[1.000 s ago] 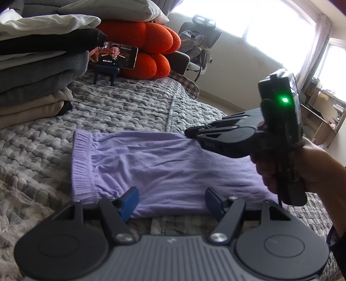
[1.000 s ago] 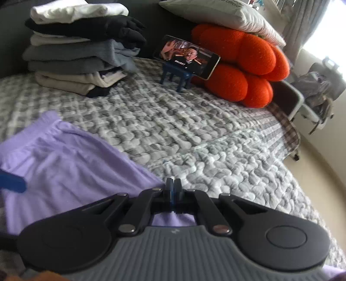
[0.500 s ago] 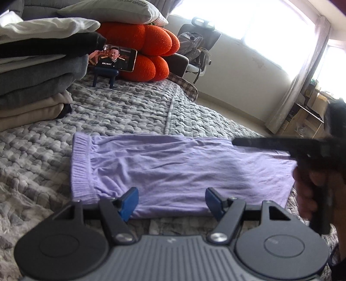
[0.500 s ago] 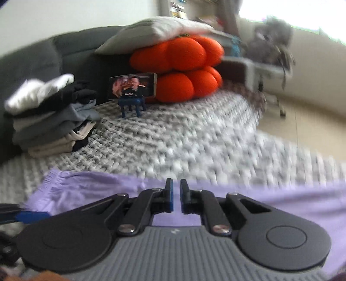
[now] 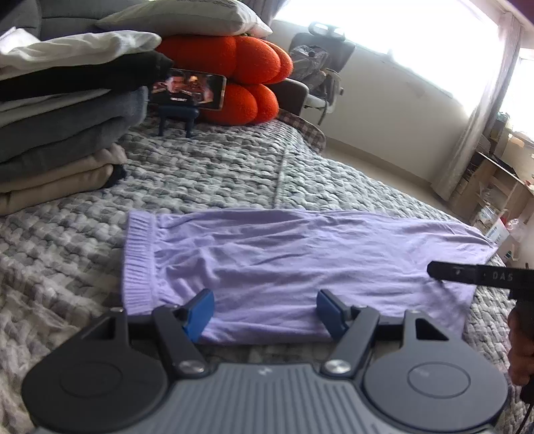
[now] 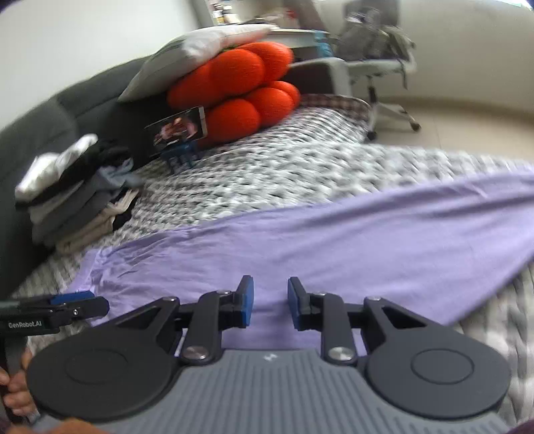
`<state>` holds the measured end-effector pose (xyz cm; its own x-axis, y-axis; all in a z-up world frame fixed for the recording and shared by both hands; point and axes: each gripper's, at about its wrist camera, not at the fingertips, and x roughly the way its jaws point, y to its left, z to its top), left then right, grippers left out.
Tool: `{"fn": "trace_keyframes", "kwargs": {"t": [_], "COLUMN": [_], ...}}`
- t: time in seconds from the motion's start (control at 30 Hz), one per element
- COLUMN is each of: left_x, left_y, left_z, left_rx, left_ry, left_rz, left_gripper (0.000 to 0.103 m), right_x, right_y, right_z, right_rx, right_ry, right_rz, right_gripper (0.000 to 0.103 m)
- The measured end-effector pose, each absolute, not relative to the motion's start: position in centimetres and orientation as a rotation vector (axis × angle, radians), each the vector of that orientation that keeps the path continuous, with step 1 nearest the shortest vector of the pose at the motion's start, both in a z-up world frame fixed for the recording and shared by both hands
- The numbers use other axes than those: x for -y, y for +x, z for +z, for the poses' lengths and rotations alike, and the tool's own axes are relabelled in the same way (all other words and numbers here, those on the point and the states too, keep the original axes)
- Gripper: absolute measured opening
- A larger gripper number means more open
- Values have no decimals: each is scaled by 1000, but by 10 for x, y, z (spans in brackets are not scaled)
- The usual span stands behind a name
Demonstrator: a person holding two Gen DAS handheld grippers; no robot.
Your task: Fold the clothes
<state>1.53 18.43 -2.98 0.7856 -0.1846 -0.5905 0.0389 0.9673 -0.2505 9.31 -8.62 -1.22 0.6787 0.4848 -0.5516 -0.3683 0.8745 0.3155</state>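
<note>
Hovering unclenched, both the left gripper [image 5: 262,308] and the right gripper [image 6: 271,300], jaws just opening, risk bunching the purple garment [image 5: 300,257].

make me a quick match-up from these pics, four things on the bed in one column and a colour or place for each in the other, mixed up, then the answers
Things:
1. garment spread flat
2. round cushions
3. phone
4. stack of folded clothes

Colour or place:
A. propped on a small blue stand in front of the cushions
B. lilac, lying on the grey quilt
C. orange, under a pale pillow
D. piled at the far left of the bed, white piece on top

Pairs: 1-B, 2-C, 3-A, 4-D
</note>
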Motion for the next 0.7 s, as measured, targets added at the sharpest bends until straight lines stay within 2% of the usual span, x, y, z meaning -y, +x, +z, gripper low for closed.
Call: {"fn": "trace_keyframes", "kwargs": {"t": [0.23, 0.5, 0.6, 0.7], "left_x": [-150, -135, -126, -136], "left_y": [28, 92, 113, 130], "left_z": [-5, 6, 8, 12], "left_rx": [-623, -725, -737, -739], "left_ry": [-164, -124, -19, 38], "left_rz": [-174, -230, -209, -144], "left_gripper": [70, 70, 70, 70], "right_x": [93, 100, 101, 101], "right_y": [87, 87, 87, 87], "right_z": [-21, -28, -29, -30], "right_rx": [-652, -620, -615, -610], "right_ry": [251, 284, 291, 293], "right_rz": [481, 507, 512, 529], "right_gripper": [28, 28, 29, 34]}}
